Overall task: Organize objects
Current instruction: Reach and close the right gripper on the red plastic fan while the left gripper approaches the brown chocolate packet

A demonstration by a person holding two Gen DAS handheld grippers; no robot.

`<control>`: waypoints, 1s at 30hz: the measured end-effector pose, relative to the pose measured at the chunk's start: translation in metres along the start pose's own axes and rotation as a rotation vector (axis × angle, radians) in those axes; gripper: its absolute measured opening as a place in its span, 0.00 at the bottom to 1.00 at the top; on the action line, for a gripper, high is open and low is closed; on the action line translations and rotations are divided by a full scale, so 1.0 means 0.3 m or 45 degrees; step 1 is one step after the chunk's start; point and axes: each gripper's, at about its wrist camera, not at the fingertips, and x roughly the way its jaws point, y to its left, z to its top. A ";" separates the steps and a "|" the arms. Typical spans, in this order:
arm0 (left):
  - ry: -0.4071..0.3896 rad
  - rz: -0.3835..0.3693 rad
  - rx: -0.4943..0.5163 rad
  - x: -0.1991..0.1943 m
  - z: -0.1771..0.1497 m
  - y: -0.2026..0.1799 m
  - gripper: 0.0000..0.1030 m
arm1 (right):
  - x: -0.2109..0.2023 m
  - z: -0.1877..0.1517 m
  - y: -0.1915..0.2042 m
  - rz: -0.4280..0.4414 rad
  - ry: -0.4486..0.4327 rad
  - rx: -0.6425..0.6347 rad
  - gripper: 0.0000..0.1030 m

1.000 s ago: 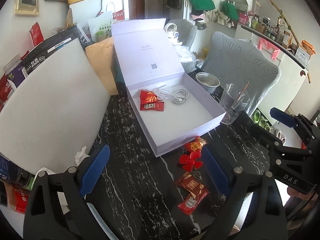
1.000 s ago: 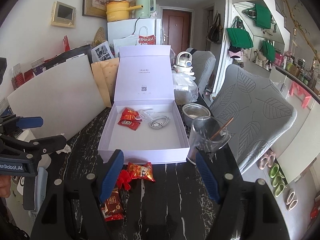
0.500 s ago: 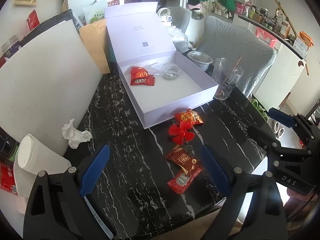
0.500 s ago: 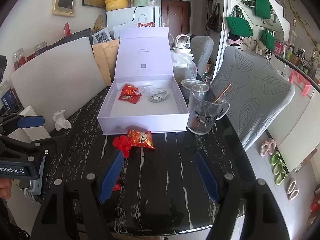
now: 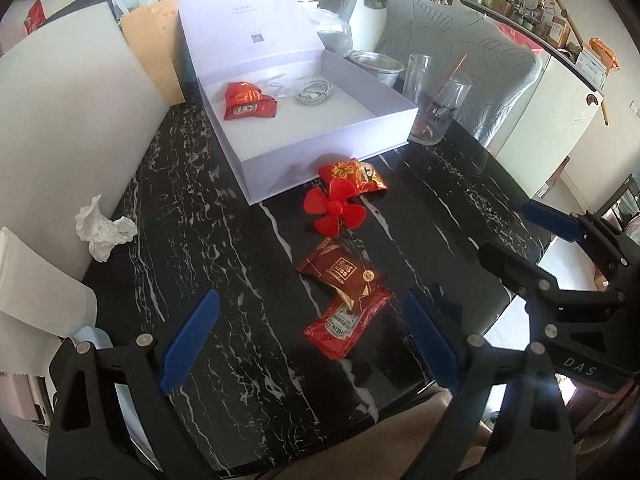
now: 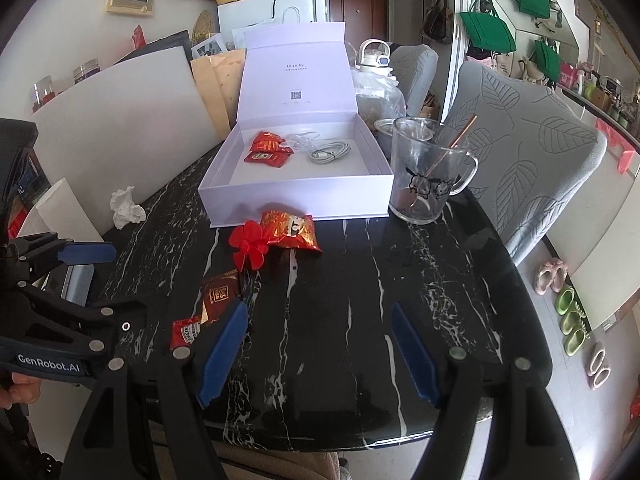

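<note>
An open lilac box (image 5: 320, 160) stands on the black marble table (image 5: 200, 240), with red packets (image 5: 248, 102) and a white cable (image 5: 314, 94) inside. In front of it lie a red-gold snack packet (image 5: 354, 174), a red plastic fan (image 5: 334, 210), a brown sachet (image 5: 342, 270) and a ketchup sachet (image 5: 346, 322). My left gripper (image 5: 310, 298) hangs open above the two sachets, holding nothing. My right gripper (image 6: 319, 308) is open over bare table, to the right of the brown sachet (image 6: 220, 294) and ketchup sachet (image 6: 186, 330). The snack packet (image 6: 290, 232) and fan (image 6: 250, 246) lie ahead of it.
A glass mug (image 6: 428, 176) with a stick in it stands right of the box, a metal bowl (image 5: 376, 66) behind it. A crumpled tissue (image 5: 104, 232) and a leaning white board (image 5: 72, 120) are at the left. A grey chair (image 6: 520, 160) stands at the right. The table's near edge is just below both grippers.
Both grippers have sunk and drawn back toward the table's near edge and tilted further down. The box now sits higher in both views. The loose sachets now lie between the left fingers.
</note>
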 end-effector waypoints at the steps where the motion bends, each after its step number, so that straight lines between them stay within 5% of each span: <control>1: 0.012 -0.005 -0.002 0.016 -0.004 0.000 0.90 | 0.011 -0.006 -0.002 0.004 0.007 0.000 0.73; 21: 0.138 -0.132 -0.015 0.213 0.049 -0.001 0.90 | 0.158 -0.054 -0.037 0.027 0.083 -0.015 0.73; 30: 0.189 -0.015 0.006 0.301 0.067 -0.023 0.85 | 0.201 -0.050 -0.061 0.023 0.110 -0.003 0.73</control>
